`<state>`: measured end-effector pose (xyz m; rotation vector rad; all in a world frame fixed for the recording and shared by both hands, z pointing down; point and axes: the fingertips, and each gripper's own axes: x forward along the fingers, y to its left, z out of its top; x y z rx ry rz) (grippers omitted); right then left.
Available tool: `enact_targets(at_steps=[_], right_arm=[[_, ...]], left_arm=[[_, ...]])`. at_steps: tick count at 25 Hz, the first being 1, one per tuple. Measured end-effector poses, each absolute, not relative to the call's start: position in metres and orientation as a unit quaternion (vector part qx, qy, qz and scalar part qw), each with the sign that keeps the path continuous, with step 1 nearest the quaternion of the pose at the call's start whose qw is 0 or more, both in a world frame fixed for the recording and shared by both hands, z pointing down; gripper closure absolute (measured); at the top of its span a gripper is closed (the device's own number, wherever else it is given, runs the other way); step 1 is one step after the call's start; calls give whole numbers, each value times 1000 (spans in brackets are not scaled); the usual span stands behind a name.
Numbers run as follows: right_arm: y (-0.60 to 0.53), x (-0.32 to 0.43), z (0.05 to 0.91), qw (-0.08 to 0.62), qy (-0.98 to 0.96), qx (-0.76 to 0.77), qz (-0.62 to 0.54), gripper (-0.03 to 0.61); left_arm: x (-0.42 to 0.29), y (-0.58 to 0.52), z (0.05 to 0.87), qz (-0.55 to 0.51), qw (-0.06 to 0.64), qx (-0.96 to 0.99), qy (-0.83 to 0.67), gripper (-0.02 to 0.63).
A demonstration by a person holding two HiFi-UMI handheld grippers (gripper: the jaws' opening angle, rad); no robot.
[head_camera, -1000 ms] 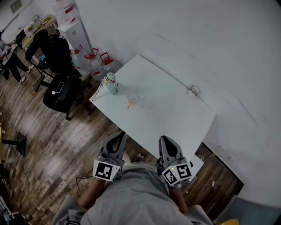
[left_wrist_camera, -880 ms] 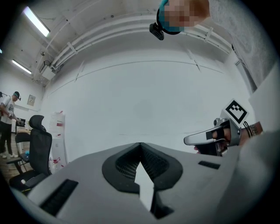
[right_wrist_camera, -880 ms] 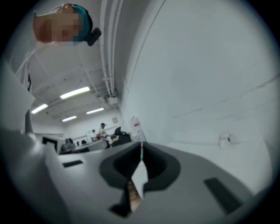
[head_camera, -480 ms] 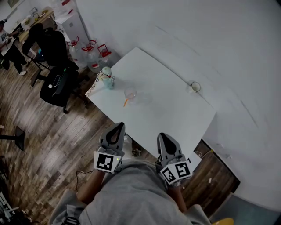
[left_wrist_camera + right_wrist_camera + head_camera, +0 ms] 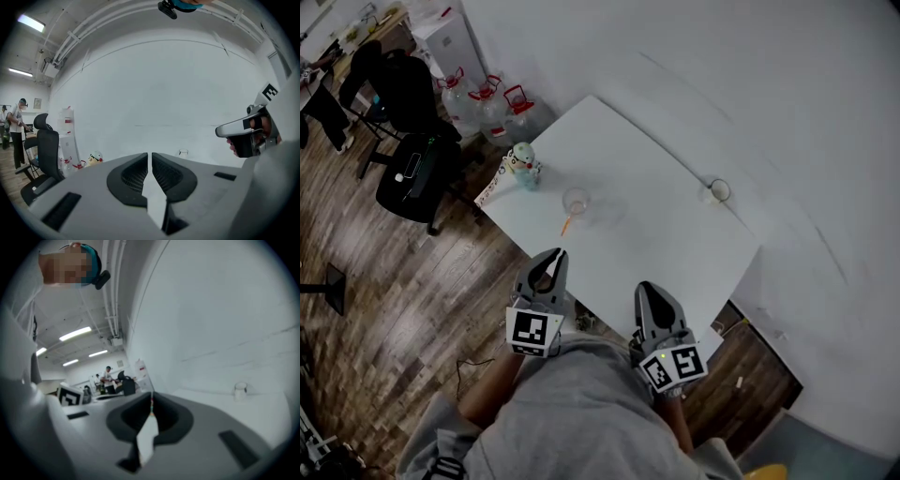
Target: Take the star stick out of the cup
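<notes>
I am at the approach step and nothing is gripped yet. The left gripper [image 5: 549,262] hangs over the near edge of the counter [image 5: 666,244]. Its jaws have just been opening to a narrow slit, with nothing between them. The right gripper [image 5: 650,298] has its jaws pressed together and empty.

The clear cup [image 5: 577,200] sits well ahead, mid-counter, and the star stick [image 5: 566,225] pokes out orange on its near side. Next I judge I must reach forward, spread the jaws wider and pinch that end.

The white counter also carries a toy figure [image 5: 522,165] and a small jar [image 5: 719,190]. Beyond are water jugs [image 5: 487,101], an office chair [image 5: 411,173] and the wood floor [image 5: 403,300].
</notes>
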<state>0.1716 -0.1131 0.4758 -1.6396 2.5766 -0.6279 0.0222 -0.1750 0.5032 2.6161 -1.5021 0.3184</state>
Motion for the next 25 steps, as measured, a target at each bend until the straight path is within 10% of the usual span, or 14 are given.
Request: enact_targets(at_steps=[25], right_arm=[[-170,174,508,-13,799,-550,-244,541]], left_arm=[[20,-235,619,234,179,821,-489,465]])
